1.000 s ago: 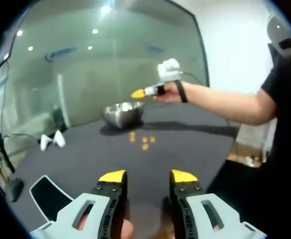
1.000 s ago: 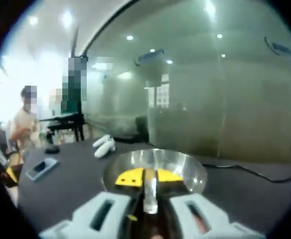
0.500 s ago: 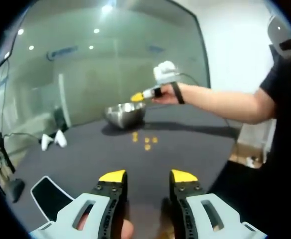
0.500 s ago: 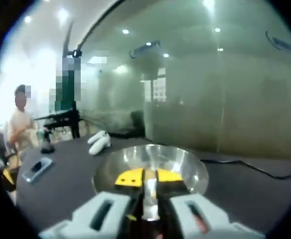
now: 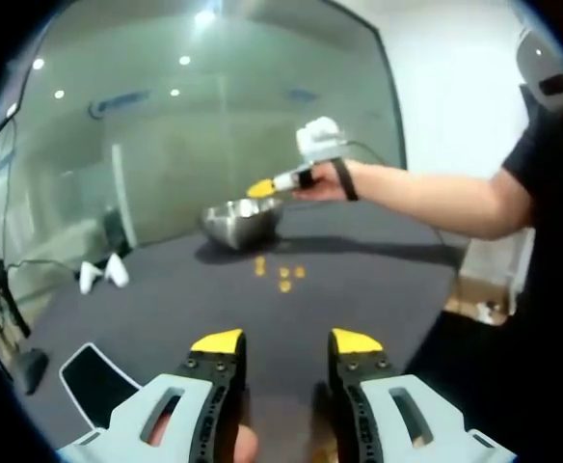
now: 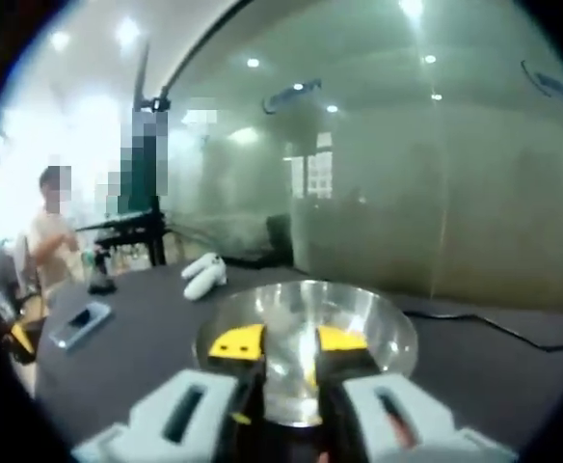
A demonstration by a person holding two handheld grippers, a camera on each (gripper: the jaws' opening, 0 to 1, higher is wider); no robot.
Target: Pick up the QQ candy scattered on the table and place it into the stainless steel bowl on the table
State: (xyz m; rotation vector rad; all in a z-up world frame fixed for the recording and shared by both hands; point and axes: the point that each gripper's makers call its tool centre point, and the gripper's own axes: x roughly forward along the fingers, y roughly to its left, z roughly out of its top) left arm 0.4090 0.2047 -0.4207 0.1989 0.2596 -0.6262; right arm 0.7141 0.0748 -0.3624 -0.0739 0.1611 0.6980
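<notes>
The stainless steel bowl (image 5: pixel 240 220) stands far across the dark table. Three small orange QQ candies (image 5: pixel 283 279) lie loose just in front of it. My left gripper (image 5: pixel 287 342) is low and near, well short of the candies, open with nothing between its yellow-tipped fingers. A person's outstretched hand holds my right gripper (image 5: pixel 261 189) over the bowl's rim. From the right gripper view I look straight down into the bowl (image 6: pixel 389 326), and the right gripper (image 6: pixel 290 342) is open above it. I cannot make out a candy between the jaws.
Two white controllers (image 5: pixel 102 274) (image 6: pixel 202 277) lie at the table's far left. A dark flat phone (image 5: pixel 93 376) rests near my left gripper, another phone (image 6: pixel 79 323) is on the table's left. A cable (image 6: pixel 498 331) runs behind the bowl. A person (image 6: pixel 48 236) stands far off.
The right gripper's jaws, shut over the bowl in both earlier frames, have now parted. In the left gripper view it moved left from beside the bowl to above it. The left gripper stayed put.
</notes>
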